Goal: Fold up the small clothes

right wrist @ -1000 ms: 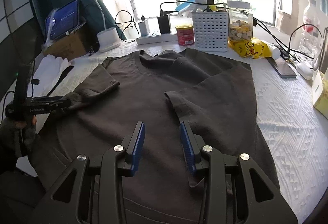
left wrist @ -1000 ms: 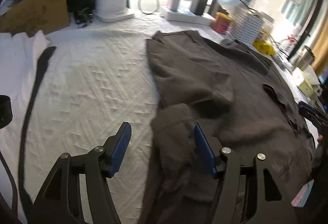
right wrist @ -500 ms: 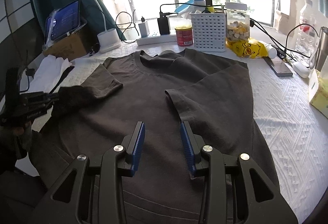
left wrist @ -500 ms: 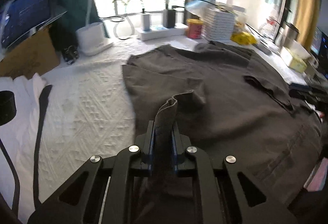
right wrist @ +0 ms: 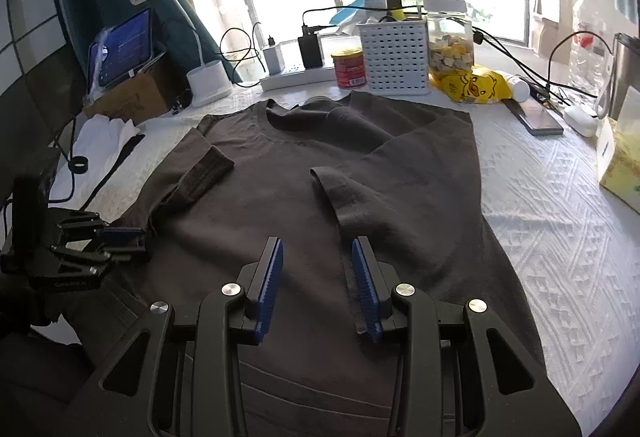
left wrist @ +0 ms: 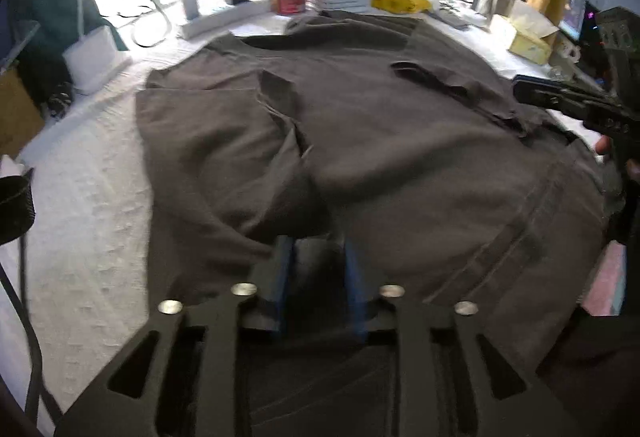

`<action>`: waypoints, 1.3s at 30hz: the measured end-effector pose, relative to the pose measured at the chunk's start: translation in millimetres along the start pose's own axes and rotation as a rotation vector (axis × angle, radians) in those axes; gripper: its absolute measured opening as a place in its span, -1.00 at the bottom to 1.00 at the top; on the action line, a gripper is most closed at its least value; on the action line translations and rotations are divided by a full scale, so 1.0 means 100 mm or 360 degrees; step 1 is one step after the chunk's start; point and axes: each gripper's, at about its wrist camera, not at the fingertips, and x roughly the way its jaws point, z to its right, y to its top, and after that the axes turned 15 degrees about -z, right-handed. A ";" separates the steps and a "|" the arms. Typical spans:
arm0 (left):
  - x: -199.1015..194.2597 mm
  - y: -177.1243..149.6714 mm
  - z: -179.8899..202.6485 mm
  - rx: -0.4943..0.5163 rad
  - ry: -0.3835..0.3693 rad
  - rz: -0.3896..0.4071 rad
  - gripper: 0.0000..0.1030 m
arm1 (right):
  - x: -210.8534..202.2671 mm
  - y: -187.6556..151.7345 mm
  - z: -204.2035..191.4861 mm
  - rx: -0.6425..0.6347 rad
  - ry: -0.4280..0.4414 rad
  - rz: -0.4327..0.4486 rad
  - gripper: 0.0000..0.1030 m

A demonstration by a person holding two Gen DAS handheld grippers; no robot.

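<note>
1. Left claw point(left wrist: 316, 269), at 9 o'clock of the dark T-shirt point(right wrist: 320, 205), is opening; fabric lies loose between its pads.
2. Both sleeves are folded inward; body folds remain, I judge.
3. Right claw point(right wrist: 318, 285) hovers half-open, empty, at 6 o'clock.
4. The surface point(right wrist: 540, 197) is clear at 3 o'clock; clutter crowds 12.

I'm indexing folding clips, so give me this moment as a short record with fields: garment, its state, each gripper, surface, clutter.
garment: dark grey T-shirt, spread flat, neckline toward the window
state: both sleeves folded in over the body
left gripper: low over the shirt's left side near the hem, jaws opening, pads not pressing cloth
right gripper: jaws apart above the shirt's lower middle, nothing between them
surface: white textured cover
clutter: white perforated basket, red can, yellow duck bag behind the collar
</note>
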 end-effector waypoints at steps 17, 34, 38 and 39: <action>0.16 0.66 -0.14 -0.0155 0.0039 0.0016 -0.22 | -0.06 -0.06 0.35 0.0115 -0.0022 0.0006 -0.25; 0.32 0.86 0.26 0.0022 -0.0153 -0.0038 -0.22 | -0.02 -0.07 0.49 0.0172 -0.0013 -0.0009 -0.25; 0.17 0.67 0.16 -0.0010 -0.0107 -0.0010 -0.22 | 0.02 -0.07 0.43 0.0157 -0.0001 -0.0017 -0.25; 0.14 0.64 0.13 -0.0021 -0.0103 -0.0001 -0.22 | 0.03 -0.07 0.43 0.0154 0.0000 -0.0019 -0.25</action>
